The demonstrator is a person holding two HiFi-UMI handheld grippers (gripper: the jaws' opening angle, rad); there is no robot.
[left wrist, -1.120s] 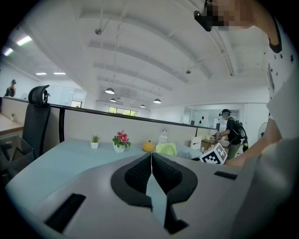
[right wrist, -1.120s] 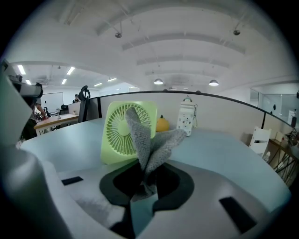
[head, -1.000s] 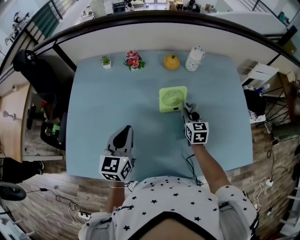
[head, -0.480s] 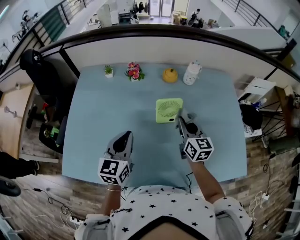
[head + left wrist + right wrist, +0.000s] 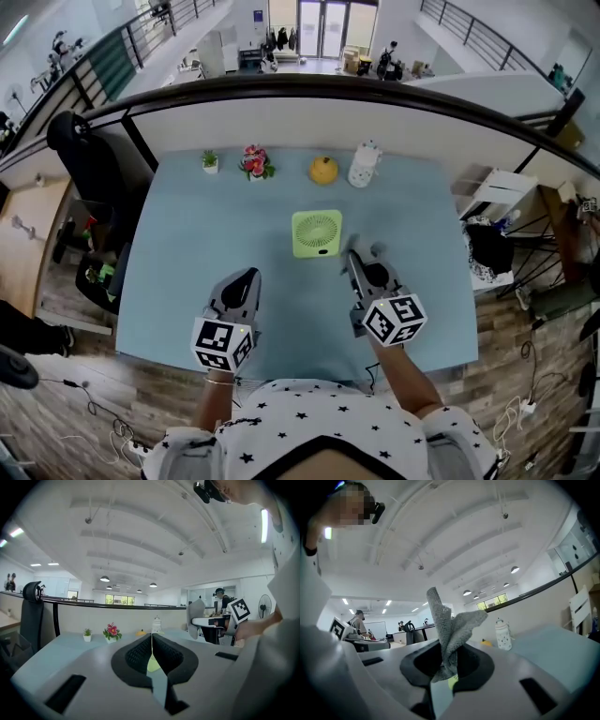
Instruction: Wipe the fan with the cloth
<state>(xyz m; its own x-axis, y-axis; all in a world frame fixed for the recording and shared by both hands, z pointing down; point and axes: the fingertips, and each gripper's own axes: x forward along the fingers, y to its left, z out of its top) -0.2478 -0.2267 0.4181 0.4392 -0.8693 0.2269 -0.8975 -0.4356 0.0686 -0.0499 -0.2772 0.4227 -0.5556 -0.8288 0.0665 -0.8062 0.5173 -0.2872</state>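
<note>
right gripper point(image 5: 449, 670): we have its jaws pinched on the grey cloth point(image 5: 450, 625), which stands up out of them in a loose fold. Gripping one bunched end leaves a free flap, which we judge is meant for dragging over the fan.
left gripper point(image 5: 152, 656): its jaws are pressed together on nothing. We hold it low over the near side of the table, likely in reserve to steady the fan.
fan point(image 5: 317, 232): small, green and square, with its grille turned up toward the head view. It sits on the table just ahead of the right gripper's tips, and the cloth is not on it.
stage: we judge the cloth is not yet on the fan's grille.
table point(image 5: 197, 244): pale blue, with the ornaments kept along its far edge, well apart from the fan.
containers: a small white pot point(image 5: 210, 162) holds a green plant, and a second pot point(image 5: 253, 163) holds pink and red flowers. A white lidded bottle point(image 5: 363, 165) hides its contents. Between them sits a yellow round ornament point(image 5: 324, 170); we cannot tell whether it is hollow.
</note>
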